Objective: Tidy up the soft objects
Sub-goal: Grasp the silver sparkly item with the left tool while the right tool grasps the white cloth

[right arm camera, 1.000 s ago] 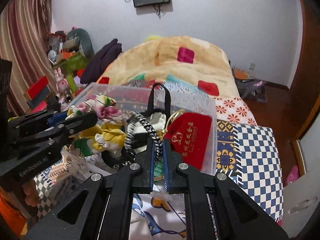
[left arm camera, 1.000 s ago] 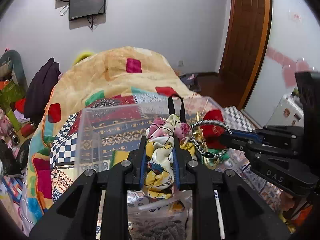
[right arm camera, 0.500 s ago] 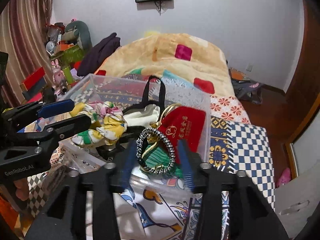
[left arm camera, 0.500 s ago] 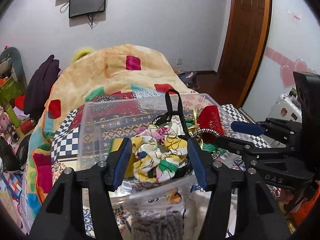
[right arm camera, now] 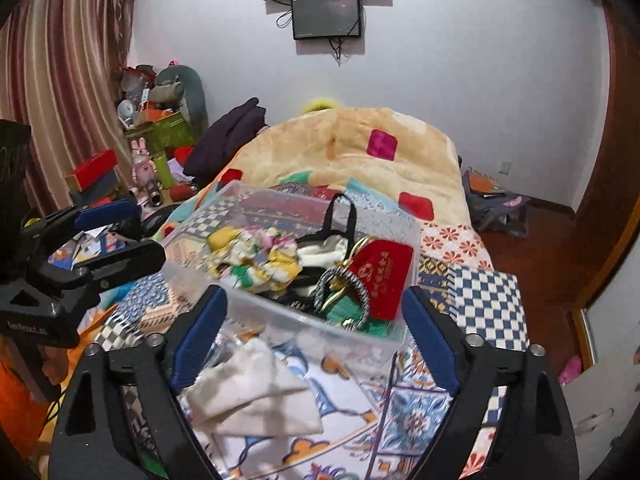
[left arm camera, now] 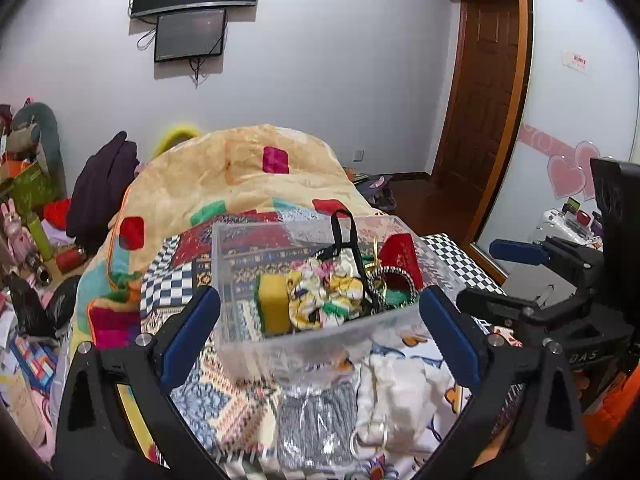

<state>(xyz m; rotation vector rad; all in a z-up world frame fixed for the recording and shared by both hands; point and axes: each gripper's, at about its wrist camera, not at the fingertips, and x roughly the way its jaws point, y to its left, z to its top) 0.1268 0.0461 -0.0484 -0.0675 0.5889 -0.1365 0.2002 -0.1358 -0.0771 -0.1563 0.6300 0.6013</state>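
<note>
Left gripper (left arm camera: 319,328) hanging wide open, gripping nothing, blue pads (left arm camera: 191,332) sitting either side of the clear plastic bin (left arm camera: 240,264). Right gripper (right arm camera: 314,340) also spread wide and empty, hovering at the bin's near edge.

Sitting inside the bin: floral scrunchie (left arm camera: 320,304) bunched in the middle, yellow-green sponge (left arm camera: 273,304) just beside it, braided black-and-white ring (right arm camera: 340,300) leaning against the red pouch (right arm camera: 380,276), black-strapped bag (right arm camera: 340,220) poking up behind.

Lying outside on the patterned bedspread (right arm camera: 412,412), just in front of the bin: white cloth (right arm camera: 256,396) and a grey knit thing in plastic wrap (left arm camera: 316,420). Piling up beyond on the bed: orange quilt (left arm camera: 240,176). Mounted on the far wall: dark screen (right arm camera: 326,16).
</note>
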